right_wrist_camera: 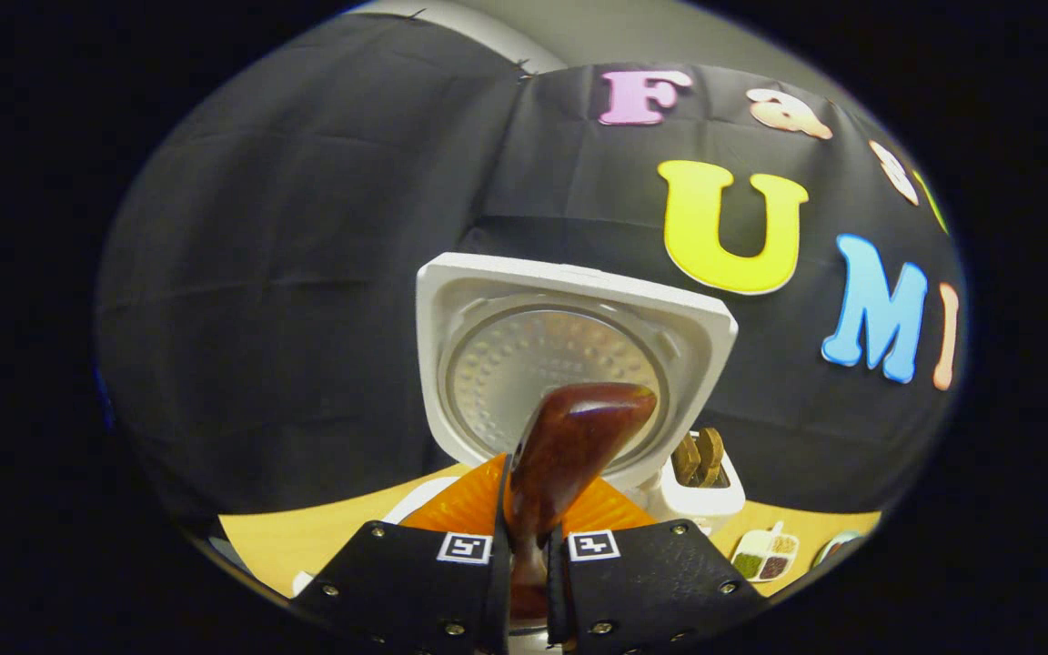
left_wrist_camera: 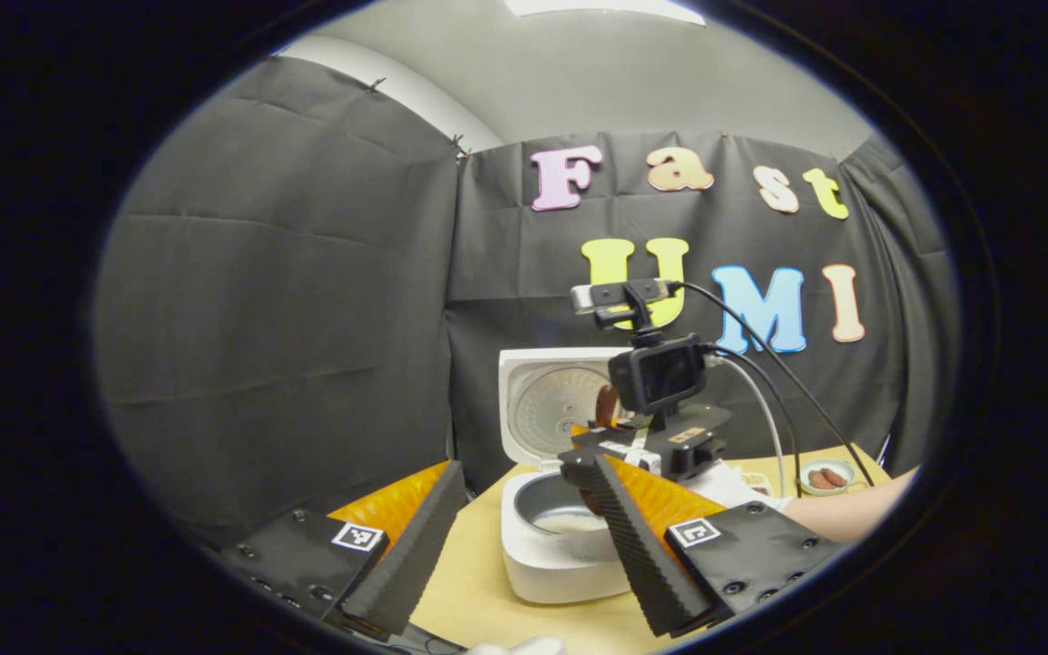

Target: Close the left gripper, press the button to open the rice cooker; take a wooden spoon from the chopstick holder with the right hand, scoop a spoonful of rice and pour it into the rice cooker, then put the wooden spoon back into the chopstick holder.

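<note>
Nearest the right gripper view's lens, the right gripper (right_wrist_camera: 526,555) pinches the handle of the wooden spoon (right_wrist_camera: 569,446), bowl raised toward the upright lid (right_wrist_camera: 569,355), so its load can tip inward; in the left gripper view, the left gripper (left_wrist_camera: 524,537) hangs spread, clear of the rice cooker (left_wrist_camera: 560,537), whose pot already holds rice; beyond stands the chopstick holder (right_wrist_camera: 697,491), awaiting the spoon's return

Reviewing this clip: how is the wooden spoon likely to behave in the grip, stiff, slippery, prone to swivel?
The spoon looks like solid carved wood, so probably stiff and fairly light. Its glossy finish suggests it may be slippery. The right hand-held gripper pinches only the narrow handle, with the bowl tilted up beyond the fingers, so it could swivel if bumped against the cooker.
</note>
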The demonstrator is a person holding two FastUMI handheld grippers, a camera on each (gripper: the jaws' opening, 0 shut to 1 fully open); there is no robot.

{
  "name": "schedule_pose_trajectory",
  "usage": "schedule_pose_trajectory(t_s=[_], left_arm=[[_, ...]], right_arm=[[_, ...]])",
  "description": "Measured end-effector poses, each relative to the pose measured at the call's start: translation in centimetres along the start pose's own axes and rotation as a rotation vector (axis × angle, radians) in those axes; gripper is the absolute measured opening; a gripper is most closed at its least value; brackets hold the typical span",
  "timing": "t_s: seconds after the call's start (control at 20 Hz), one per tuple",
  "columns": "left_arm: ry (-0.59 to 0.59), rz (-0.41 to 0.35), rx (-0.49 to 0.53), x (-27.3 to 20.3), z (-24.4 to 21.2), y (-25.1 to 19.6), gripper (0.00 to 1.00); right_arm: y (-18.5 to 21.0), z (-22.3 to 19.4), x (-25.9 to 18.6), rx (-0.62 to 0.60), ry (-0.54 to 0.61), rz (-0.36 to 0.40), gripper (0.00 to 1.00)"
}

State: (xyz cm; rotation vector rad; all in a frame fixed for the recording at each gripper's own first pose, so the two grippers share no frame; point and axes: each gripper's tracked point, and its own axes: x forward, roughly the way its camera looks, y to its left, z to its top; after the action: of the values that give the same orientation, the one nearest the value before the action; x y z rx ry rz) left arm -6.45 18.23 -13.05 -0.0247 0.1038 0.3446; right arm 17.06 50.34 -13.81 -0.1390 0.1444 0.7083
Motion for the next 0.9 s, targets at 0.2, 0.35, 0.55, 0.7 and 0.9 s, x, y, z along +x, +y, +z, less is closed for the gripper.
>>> schedule_pose_trajectory(t_s=[0.2, 0.35, 0.55, 0.7, 0.9], left_arm=[[-0.004, -0.009, 0.001, 0.3, 0.3, -0.6, 0.99], [-0.013, -0.023, 0.010, -0.1, 1.2, -1.0, 0.99], [-0.028, -0.051, 0.031, -0.8, 2.2, -2.1, 0.98], [-0.034, -0.081, 0.031, -1.4, 2.5, -3.5, 0.97], [-0.045, -0.131, 0.034, -2.2, 2.8, -6.1, 0.96]], right_arm=[[-2.0, 1.4, -1.6, 0.269, -0.008, 0.008, 0.16], [-4.0, 2.2, -2.3, 0.504, -0.015, 0.025, 0.17], [-8.5, 3.2, -4.8, 0.717, -0.059, -0.029, 0.16], [-12.2, 2.1, -6.9, 0.730, -0.074, -0.099, 0.16], [-17.8, -0.4, -10.2, 0.763, -0.080, -0.188, 0.16]])
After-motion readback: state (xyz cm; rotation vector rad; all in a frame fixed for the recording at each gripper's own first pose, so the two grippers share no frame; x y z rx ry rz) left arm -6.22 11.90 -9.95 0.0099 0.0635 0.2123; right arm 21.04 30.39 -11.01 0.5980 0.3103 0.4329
